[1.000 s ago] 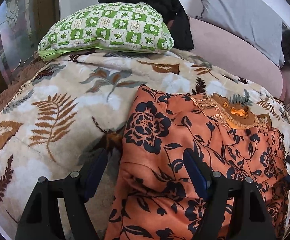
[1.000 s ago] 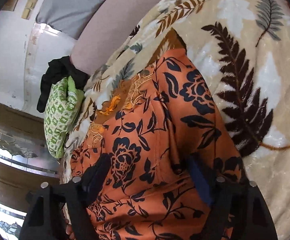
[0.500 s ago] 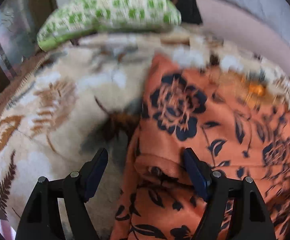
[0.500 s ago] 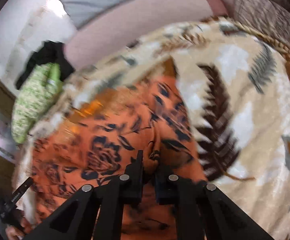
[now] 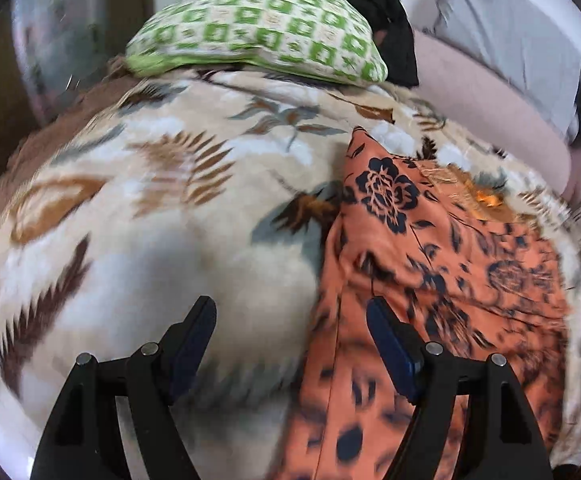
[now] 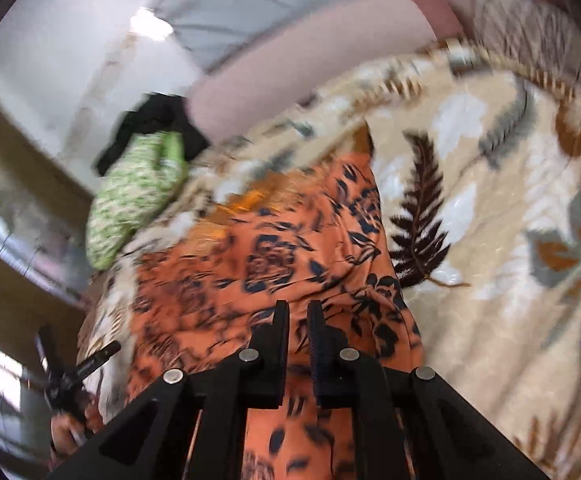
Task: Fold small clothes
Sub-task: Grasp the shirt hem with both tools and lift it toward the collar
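Note:
An orange garment with black flowers (image 5: 442, 264) lies on a cream leaf-print blanket (image 5: 150, 208). My left gripper (image 5: 290, 336) is open and empty above the blanket, at the garment's left edge; its right finger is over the cloth. In the right wrist view my right gripper (image 6: 297, 320) is shut on the near edge of the garment (image 6: 274, 256), with cloth pinched between the jaws. The left gripper (image 6: 66, 376) also shows small at the lower left of that view.
A green checked pillow (image 5: 258, 32) and a black cloth (image 5: 390, 28) lie at the far end of the bed. A pink bolster (image 5: 486, 100) and grey pillow (image 5: 502, 28) lie at the back right. A wooden frame with glass (image 6: 6, 216) stands on the left.
My right gripper closed on the garment's near edge and has pulled it up. My left gripper stayed open and shifted left, off the garment and over the blanket.

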Motion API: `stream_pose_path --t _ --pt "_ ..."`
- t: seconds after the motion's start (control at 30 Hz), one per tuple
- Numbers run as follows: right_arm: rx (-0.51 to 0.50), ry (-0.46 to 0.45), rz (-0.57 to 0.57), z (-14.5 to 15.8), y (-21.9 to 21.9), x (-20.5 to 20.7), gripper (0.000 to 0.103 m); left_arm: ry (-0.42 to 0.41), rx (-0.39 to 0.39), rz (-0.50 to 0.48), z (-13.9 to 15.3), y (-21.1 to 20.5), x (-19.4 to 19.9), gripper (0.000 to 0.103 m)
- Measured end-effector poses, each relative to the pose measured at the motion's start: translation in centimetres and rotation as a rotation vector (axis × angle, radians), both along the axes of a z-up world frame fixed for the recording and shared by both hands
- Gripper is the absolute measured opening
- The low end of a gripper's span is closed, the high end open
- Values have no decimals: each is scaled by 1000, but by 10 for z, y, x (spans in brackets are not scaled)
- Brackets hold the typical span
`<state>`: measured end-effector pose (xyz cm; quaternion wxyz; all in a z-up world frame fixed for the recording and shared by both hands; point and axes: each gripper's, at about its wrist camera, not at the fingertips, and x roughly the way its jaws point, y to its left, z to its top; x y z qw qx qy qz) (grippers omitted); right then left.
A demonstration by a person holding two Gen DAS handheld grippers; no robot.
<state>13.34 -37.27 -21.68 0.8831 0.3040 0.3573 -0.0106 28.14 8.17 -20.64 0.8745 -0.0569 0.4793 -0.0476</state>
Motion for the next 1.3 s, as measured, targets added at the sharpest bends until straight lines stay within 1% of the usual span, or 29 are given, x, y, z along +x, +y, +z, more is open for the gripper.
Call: stream_pose_path --t 0.03,0.1,0.13,0.17,0.2,0.23,0.27,0.33,0.4,0.47,0.5,0.53,0.6,0.63,0.67,0.7,0.73,0.8,0.87,0.9,0.93,0.97,1.07,1.13,1.17,1.2,1.23,1.27,1.3 --pt "-14 -44 3 10 3 -16 13 16 -28 -9 2 9 -19 78" --pt "7 -103 18 24 8 -53 40 41 -49 -33 3 18 -47 78" --pt "42 -95 35 23 9 -63 84 53 -55 -42 3 21 -64 78" --pt "110 -79 50 20 9 -78 98 72 -55 -55 1 23 -81 78" --pt "162 -95 42 16 9 -92 98 87 -50 -68 0 23 -95 78" --pt "184 -81 30 11 9 -104 98 104 -44 -76 -3 24 -107 78" --pt "183 -43 25 6 11 -111 98 125 -36 -73 -6 27 -119 78" --pt "201 70 44 -11 17 -123 98 172 -7 -59 -16 29 -137 78" --pt "216 175 46 -30 18 -129 97 208 3 -42 -25 33 -144 78" --pt "270 248 56 -48 20 -139 96 225 -25 -43 -33 36 -146 78" --pt "306 275 69 -58 23 -144 96 241 -42 -36 -37 38 -147 72" --pt "311 294 66 -63 25 -148 96 251 -45 -31 -40 39 -147 51" --pt "297 335 44 -76 28 -153 90 274 -41 -55 -46 36 -147 28" --pt "307 349 42 -82 29 -154 82 280 -42 -64 -49 35 -148 21" --pt "318 364 37 -90 30 -152 77 280 -39 -77 -49 34 -148 18" --pt "319 376 35 -94 33 -150 75 274 -32 -93 -49 30 -149 14" --pt "304 392 37 -98 37 -147 71 265 -22 -118 -49 24 -150 14" --pt "250 433 33 -109 48 -144 59 278 -29 -122 -54 21 -147 14" --pt "204 467 38 -115 57 -142 32 294 -40 -96 -58 24 -142 14" --pt "143 483 46 -114 61 -140 28 291 -43 -93 -58 26 -140 14" --pt "85 483 63 -110 66 -139 17 280 -41 -99 -58 26 -140 14" --pt "68 478 72 -108 67 -139 8 272 -40 -106 -57 26 -141 14" --pt "31 453 48 -95 58 -143 7 269 -44 -122 -57 29 -139 13" --pt "-8 443 13 -85 45 -146 7 276 -73 -130 -55 27 -142 13" --pt "-10 441 -6 -81 37 -147 7 271 -90 -134 -51 27 -142 13" --pt "-18 438 -28 -77 29 -150 7 267 -108 -140 -49 26 -144 18" --pt "-33 437 -51 -73 22 -152 6 271 -134 -147 -47 24 -144 38" --pt "-55 436 -80 -69 12 -154 5 276 -141 -142 -47 22 -144 56" --pt "-52 429 -100 -66 3 -156 5 279 -138 -132 -48 20 -143 82"
